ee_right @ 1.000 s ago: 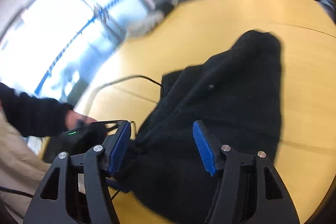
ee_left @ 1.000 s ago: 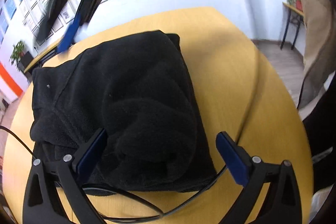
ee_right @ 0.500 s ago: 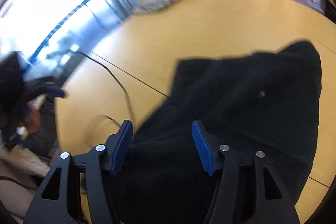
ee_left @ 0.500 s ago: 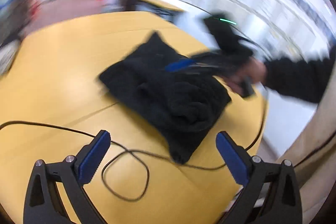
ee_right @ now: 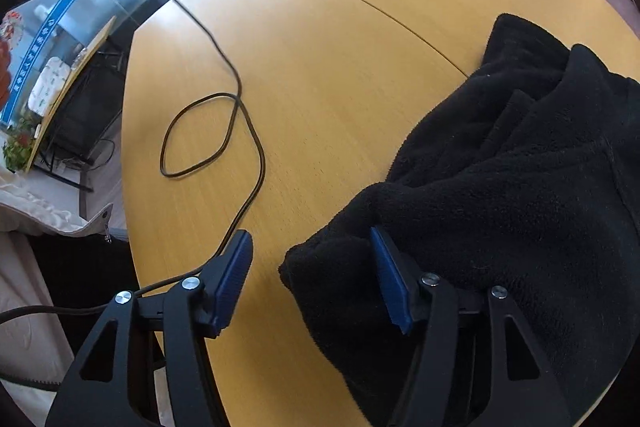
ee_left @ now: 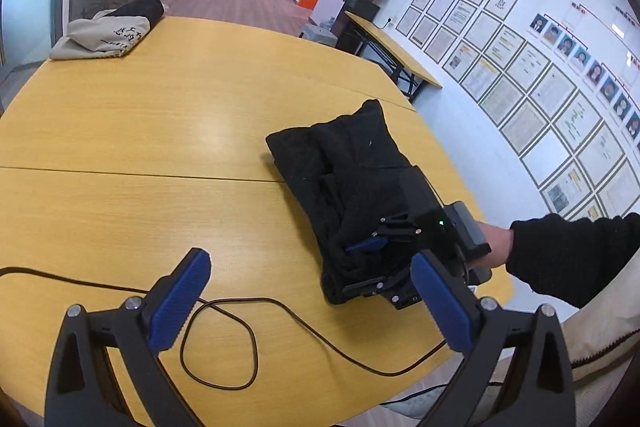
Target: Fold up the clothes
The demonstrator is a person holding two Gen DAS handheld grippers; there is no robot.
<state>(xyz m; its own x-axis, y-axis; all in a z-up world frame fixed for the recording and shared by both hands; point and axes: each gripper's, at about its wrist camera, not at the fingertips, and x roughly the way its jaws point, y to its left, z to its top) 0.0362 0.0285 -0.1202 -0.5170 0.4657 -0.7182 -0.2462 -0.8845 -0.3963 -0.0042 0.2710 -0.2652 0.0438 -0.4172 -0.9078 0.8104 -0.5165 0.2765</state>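
Yellow wooden worktop (ee_left: 168, 131) with a centre seam, poster wall at 2 o'clock. My left tool (ee_left: 312, 301) gapes wide, empty. Folded black fleece (ee_left: 352, 179) lies at 3 o'clock; my right tool (ee_right: 312, 279), parted, straddles its near corner (ee_right: 320, 267), grip unclear. A cable (ee_right: 236, 131) loops at 10 o'clock.

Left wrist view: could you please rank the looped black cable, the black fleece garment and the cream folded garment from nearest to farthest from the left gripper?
From the left gripper:
1. Looped black cable, lying on the table just ahead, between the fingers.
2. Black fleece garment, ahead to the right, with the right gripper at its near end.
3. Cream folded garment, at the table's far left edge.
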